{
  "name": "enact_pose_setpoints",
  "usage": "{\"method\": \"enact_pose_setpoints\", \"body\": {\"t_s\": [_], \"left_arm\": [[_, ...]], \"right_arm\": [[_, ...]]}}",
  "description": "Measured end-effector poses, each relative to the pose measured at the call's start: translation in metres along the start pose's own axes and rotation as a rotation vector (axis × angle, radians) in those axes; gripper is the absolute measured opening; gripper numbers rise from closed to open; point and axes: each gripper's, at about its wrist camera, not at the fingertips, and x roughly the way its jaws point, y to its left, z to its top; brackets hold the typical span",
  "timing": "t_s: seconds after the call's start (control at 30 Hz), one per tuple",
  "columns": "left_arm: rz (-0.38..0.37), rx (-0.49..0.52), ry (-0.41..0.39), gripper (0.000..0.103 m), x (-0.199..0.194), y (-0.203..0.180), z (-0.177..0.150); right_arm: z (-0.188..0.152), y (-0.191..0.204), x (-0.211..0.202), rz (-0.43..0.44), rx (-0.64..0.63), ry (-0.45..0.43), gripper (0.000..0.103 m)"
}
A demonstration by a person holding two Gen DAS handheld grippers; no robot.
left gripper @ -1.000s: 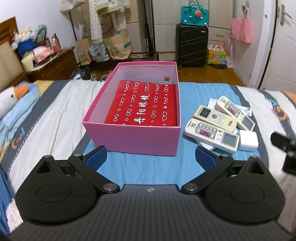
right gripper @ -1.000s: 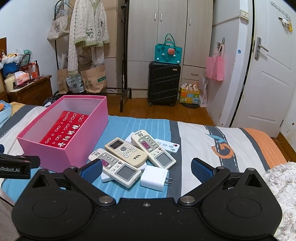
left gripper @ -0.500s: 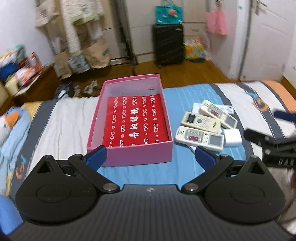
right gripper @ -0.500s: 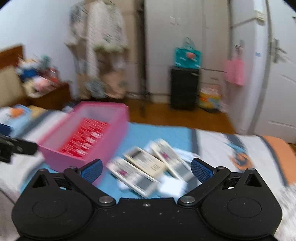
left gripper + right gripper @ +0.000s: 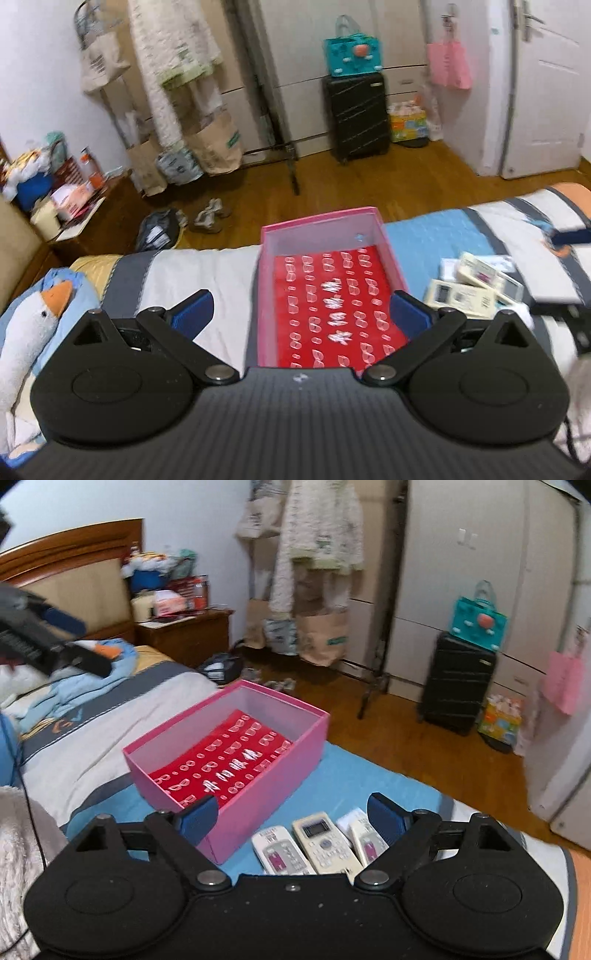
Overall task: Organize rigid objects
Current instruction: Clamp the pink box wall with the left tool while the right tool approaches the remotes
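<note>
Both sets of jaws are empty, the left gripper wide apart over the pink box at frame centre, the right gripper closing above the remotes at lower centre, so a first pick looks next, needing a descent onto one remote

One pink box sits on the bed, with one red packet inside it. Three remote controls lie beside it. One black suitcase stands by the wardrobe, and one goose toy lies on the bed.
</note>
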Motion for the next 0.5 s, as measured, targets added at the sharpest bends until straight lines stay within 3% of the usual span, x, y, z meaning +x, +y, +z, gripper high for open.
{"method": "enact_pose_setpoints", "body": {"t_s": [0.2,0.27,0.3,0.33,0.43,0.5], "left_arm": [[-0.071,-0.031,0.106,0.101,0.071,0.024,0.015],[-0.047,-0.062,0.142,0.099,0.099,0.03,0.01],[-0.024,-0.083,0.166,0.099,0.112,0.033,0.007],[-0.013,-0.084,0.184,0.098,0.122,0.034,0.004],[-0.058,-0.11,0.204,0.097,0.15,0.041,-0.007],[-0.03,-0.142,0.228,0.097,0.172,0.048,-0.011]], "right_arm": [[0.007,0.003,0.037,0.194,-0.174,0.101,0.086],[0.006,0.006,0.046,0.212,-0.241,0.119,0.075],[0.005,0.008,0.049,0.2,-0.277,0.119,0.062],[0.004,0.008,0.052,0.196,-0.3,0.123,0.055],[0.002,0.003,0.066,0.252,-0.313,0.181,0.051],[-0.002,0.001,0.077,0.27,-0.335,0.217,0.051]]}}
